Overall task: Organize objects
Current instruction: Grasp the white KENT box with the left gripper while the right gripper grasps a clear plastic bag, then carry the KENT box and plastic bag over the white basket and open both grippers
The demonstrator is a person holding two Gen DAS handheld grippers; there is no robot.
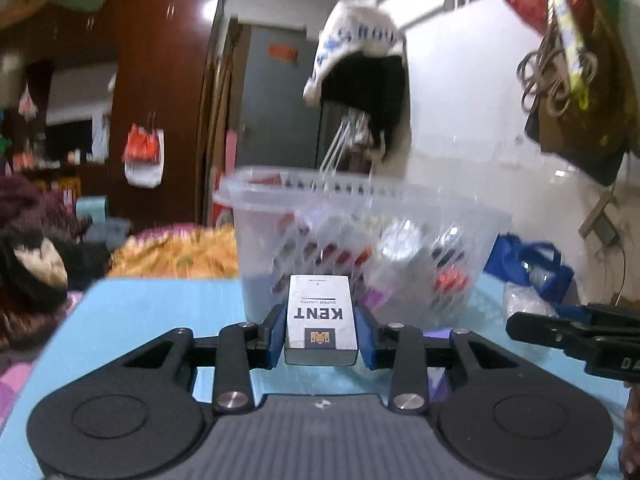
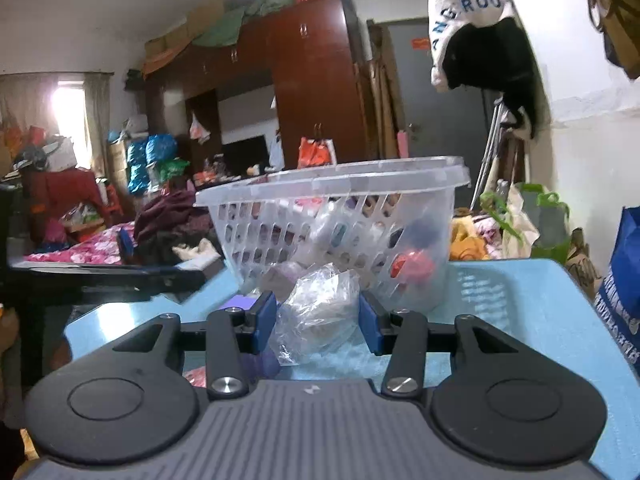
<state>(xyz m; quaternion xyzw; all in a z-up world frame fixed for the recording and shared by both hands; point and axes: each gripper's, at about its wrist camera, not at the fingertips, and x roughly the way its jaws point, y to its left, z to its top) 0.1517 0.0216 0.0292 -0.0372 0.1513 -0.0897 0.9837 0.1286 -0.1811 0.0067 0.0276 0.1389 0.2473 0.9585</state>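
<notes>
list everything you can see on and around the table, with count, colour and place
cigarette pack: one, white, marked KENT, held between the left gripper's blue pads, in front of the basket
plastic bag: one, clear and crumpled, between the right gripper's pads, in front of the basket
basket: one, clear plastic with slotted walls, on the table, mixed small items inside
table: one, light blue top
purple items: at least one, on the table near the basket, too hidden to name
wardrobe: one, dark red-brown, at the back
cap: one, white with blue letters, hanging on the wall
left gripper: black, blue pads, shut on the pack
right gripper: black, blue pads, around the bag
</notes>
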